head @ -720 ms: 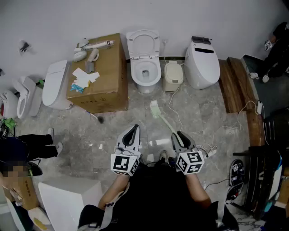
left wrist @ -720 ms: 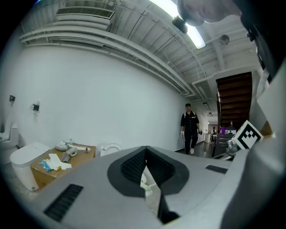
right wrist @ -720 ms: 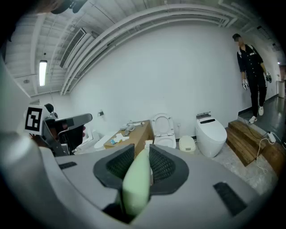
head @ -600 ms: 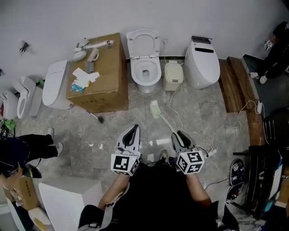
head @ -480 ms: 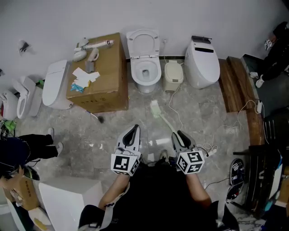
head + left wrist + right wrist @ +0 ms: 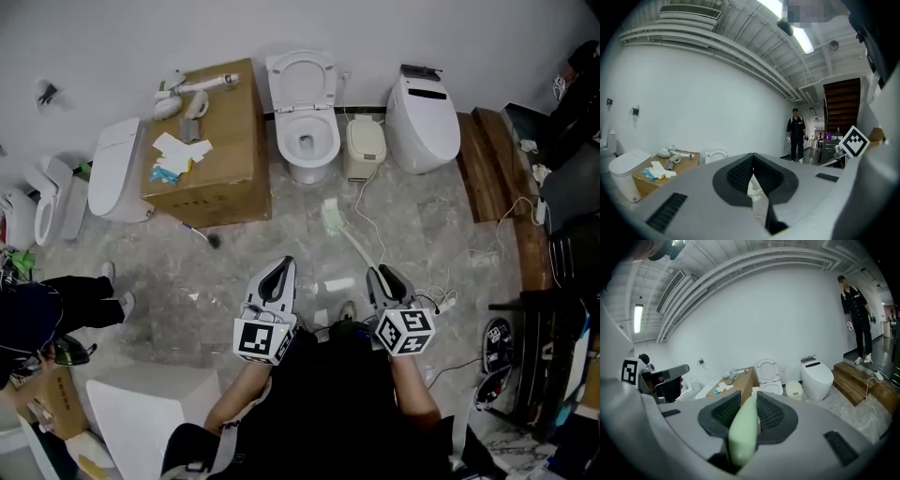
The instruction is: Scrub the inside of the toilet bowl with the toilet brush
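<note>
The white toilet [image 6: 309,141] stands against the far wall with its lid up and its bowl open; the right gripper view also shows the toilet [image 6: 769,380]. My right gripper [image 6: 382,274] is shut on the pale green handle of the toilet brush [image 6: 352,246]. The brush's white head [image 6: 330,216] hangs low over the floor, short of the toilet. In the right gripper view the handle [image 6: 744,432] fills the gap between the jaws of the right gripper [image 6: 751,401]. My left gripper [image 6: 278,272] is shut with nothing in it, and its left gripper view [image 6: 753,159] shows the jaws closed.
A cardboard box [image 6: 208,155] with fittings and papers sits left of the toilet. A small beige bin [image 6: 366,150] and a white smart toilet [image 6: 422,112] stand to its right. Cables [image 6: 373,230] trail over the floor. Wooden steps [image 6: 487,159] lie at right. A person [image 6: 855,319] stands far off.
The head view has shifted a little, so the toilet and brush sit slightly higher and to the right. Both grippers keep their pose and grip.
</note>
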Demonstrator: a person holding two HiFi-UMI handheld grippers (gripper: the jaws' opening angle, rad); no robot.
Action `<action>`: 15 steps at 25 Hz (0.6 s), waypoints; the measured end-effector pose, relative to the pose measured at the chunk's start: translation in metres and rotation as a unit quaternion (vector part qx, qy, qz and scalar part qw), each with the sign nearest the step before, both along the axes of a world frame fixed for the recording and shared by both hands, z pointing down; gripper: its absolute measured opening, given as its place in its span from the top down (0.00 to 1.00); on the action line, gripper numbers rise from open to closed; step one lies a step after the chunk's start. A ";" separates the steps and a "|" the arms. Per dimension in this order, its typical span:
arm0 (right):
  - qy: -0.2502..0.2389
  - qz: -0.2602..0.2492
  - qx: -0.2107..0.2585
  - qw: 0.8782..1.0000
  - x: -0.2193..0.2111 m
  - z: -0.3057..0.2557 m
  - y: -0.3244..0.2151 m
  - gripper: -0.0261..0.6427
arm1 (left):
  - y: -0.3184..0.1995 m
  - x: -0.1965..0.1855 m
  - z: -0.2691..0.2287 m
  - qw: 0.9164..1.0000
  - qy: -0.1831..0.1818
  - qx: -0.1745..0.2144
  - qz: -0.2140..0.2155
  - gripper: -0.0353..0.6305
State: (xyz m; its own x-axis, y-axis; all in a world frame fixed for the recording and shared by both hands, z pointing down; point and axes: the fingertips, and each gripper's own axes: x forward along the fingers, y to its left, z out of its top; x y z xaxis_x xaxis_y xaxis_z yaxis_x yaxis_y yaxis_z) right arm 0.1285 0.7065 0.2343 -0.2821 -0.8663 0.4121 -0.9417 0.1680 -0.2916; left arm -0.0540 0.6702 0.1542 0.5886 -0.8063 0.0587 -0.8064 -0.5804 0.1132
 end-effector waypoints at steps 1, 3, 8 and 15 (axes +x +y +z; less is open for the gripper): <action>-0.001 0.005 -0.001 1.000 -0.002 0.001 0.001 0.79 | 0.001 -0.004 0.001 1.000 0.000 -0.001 0.003 0.93; -0.002 0.013 -0.002 1.000 -0.007 0.005 0.001 0.79 | 0.002 -0.012 0.004 1.000 0.000 -0.003 0.008 0.93; -0.007 0.021 -0.019 1.000 -0.015 0.019 -0.007 0.79 | -0.008 -0.025 0.016 1.000 -0.002 -0.012 0.009 0.94; -0.020 0.017 -0.024 0.999 -0.011 0.038 -0.075 0.79 | -0.067 -0.023 0.023 1.000 -0.006 -0.014 -0.005 0.93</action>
